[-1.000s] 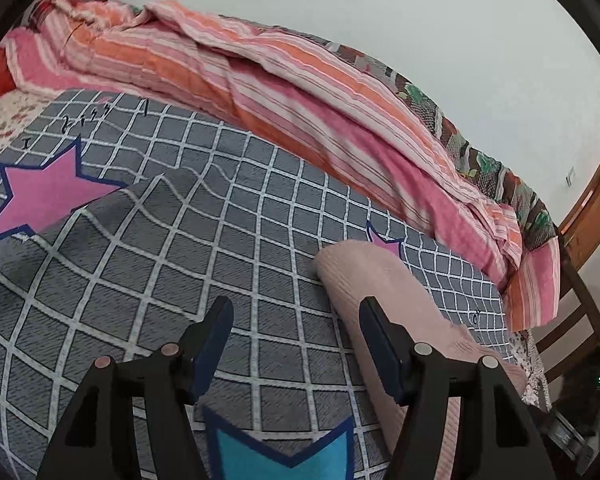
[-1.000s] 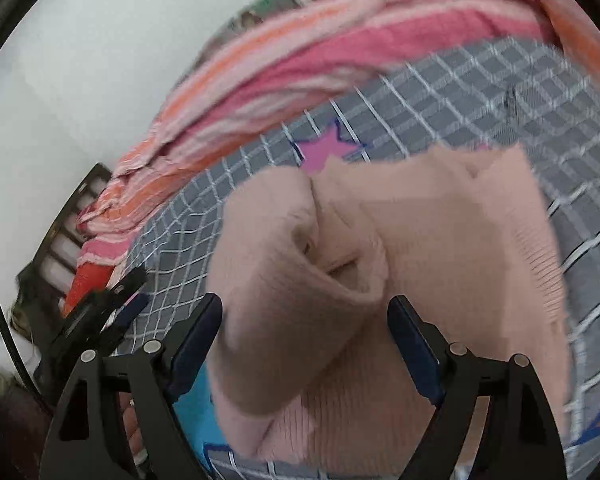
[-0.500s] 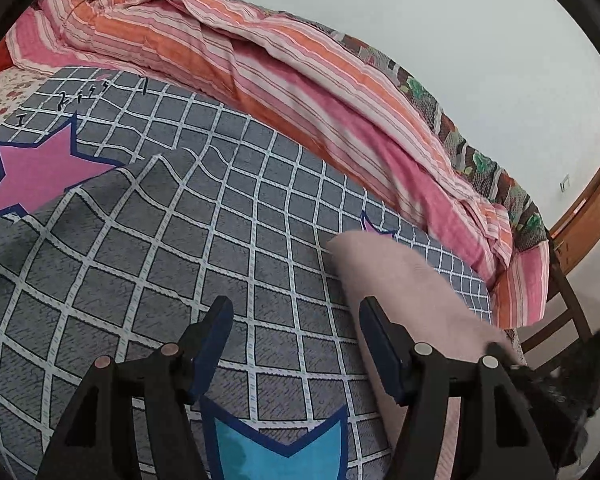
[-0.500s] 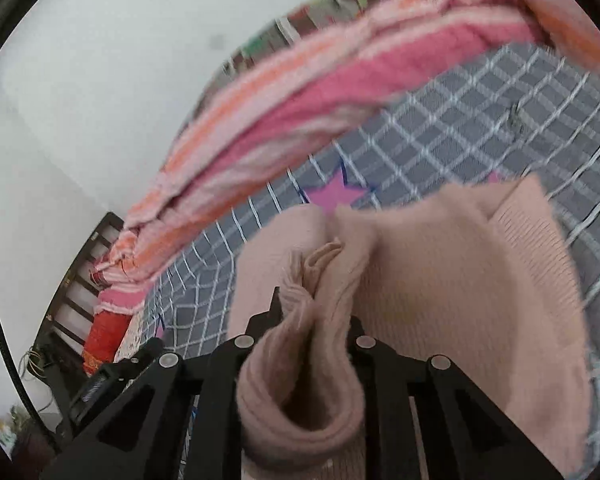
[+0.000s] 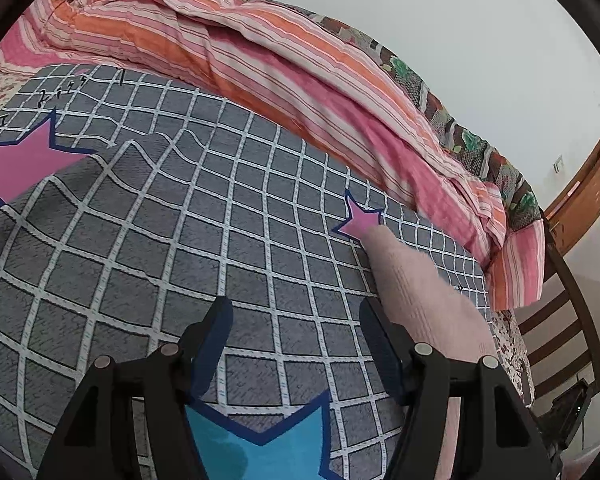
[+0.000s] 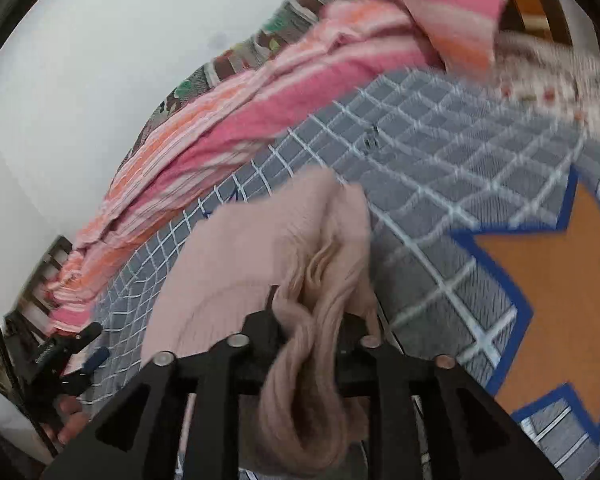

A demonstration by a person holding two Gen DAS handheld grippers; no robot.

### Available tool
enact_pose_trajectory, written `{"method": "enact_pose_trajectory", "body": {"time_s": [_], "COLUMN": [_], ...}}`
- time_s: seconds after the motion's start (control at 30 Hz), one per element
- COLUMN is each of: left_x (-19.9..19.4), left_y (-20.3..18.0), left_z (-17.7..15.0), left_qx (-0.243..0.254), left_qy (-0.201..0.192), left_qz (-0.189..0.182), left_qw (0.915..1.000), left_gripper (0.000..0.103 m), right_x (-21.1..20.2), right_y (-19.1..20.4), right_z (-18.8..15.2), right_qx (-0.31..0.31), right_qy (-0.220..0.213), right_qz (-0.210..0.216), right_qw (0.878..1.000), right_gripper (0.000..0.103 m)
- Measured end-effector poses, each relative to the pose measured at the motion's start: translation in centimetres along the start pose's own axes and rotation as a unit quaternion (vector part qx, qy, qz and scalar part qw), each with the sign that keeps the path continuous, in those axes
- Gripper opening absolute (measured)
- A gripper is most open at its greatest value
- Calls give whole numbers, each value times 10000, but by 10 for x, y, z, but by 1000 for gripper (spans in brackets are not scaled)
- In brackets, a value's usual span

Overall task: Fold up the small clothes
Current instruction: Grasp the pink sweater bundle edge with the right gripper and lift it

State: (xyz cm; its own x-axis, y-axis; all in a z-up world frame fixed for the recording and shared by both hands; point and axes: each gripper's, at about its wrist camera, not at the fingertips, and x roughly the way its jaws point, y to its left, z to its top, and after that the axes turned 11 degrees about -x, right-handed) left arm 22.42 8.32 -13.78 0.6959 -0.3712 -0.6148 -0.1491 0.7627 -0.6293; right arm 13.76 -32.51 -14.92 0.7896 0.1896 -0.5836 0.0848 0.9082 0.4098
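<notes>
A small pale pink knit garment point(image 6: 260, 256) lies on the grey checked bedspread point(image 6: 440, 152). My right gripper point(image 6: 308, 320) is shut on a bunched fold of it and lifts that part off the bed. In the left wrist view the garment point(image 5: 420, 292) stretches along the right, just past my right finger. My left gripper point(image 5: 296, 332) is open and empty, low over the bedspread point(image 5: 180, 220). It also shows in the right wrist view point(image 6: 68, 352) at the far left.
A pink and orange striped quilt point(image 5: 260, 60) is heaped along the far side by the wall. Star prints mark the bedspread: pink point(image 5: 360, 220), blue point(image 5: 260, 448), orange point(image 6: 552, 296). A wooden chair point(image 5: 556, 312) stands off the bed's right end.
My right gripper closed on the pink garment's fold and pulled it up and rightward. In the left wrist view the garment drew away to the right. The left gripper stayed open.
</notes>
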Motion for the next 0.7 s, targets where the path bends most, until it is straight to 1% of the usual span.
{"method": "enact_pose_trajectory", "body": {"time_s": [0.03, 0.07, 0.23, 0.27, 0.3, 0.33, 0.37, 0.43, 0.47, 0.5, 0.53, 0.6, 0.63, 0.67, 0.7], "left_x": [1, 4, 13, 13, 14, 14, 15, 17, 18, 18, 18, 19, 19, 19, 18], "left_y": [0, -2, -8, -10, -11, -12, -12, -13, -14, -14, -14, -14, -13, -13, -12], "left_z": [-1, -2, -7, -8, -9, -9, -10, -12, -12, -13, -12, -12, -11, -11, -11], "left_qx": [-1, -5, 63, 100, 119, 126, 126, 128, 137, 149, 158, 149, 142, 131, 122], "left_qy": [13, 65, 194, 201, 200, 204, 229, 293, 309, 310, 316, 335, 338, 333, 327], "left_qz": [-5, -16, -12, -9, -4, -7, -17, -49, -46, -42, -46, -55, -62, -65, -69], "left_qw": [10000, 10000, 9998, 9997, 9997, 9997, 9997, 9995, 9994, 9994, 9994, 9993, 9993, 9993, 9994], "left_gripper": [64, 64, 64, 64, 64, 64, 65, 65, 65, 65, 65, 65, 65, 64, 64], "right_x": [-1, -1, 12, 17, 22, 24, 21, 8, 5, 5, 9, 20, 19, 14, 9], "right_y": [0, 1, 6, 8, 10, 12, 15, 18, 18, 17, 16, 11, 9, 10, 13], "right_z": [3, 7, 22, 23, 25, 26, 26, 27, 26, 25, 23, 17, 15, 15, 17], "right_qx": [10, -6, -48, -123, -190, -293, -404, -645, -699, -732, -755, -808, -822, -860, -923], "right_qy": [-26, -42, 95, 163, 217, 218, 159, -182, -259, -226, -86, 297, 330, 314, 270], "right_qz": [-20, -29, -74, -105, -104, 16, 95, 289, 317, 243, 126, -87, -129, -245, -378], "right_qw": [10000, 10000, 9999, 9997, 9995, 9993, 9990, 9973, 9967, 9968, 9970, 9962, 9960, 9955, 9946], "right_gripper": [42, 45, 45, 43, 39, 25, 23, 22, 22, 22, 22, 27, 32, 42, 46]}}
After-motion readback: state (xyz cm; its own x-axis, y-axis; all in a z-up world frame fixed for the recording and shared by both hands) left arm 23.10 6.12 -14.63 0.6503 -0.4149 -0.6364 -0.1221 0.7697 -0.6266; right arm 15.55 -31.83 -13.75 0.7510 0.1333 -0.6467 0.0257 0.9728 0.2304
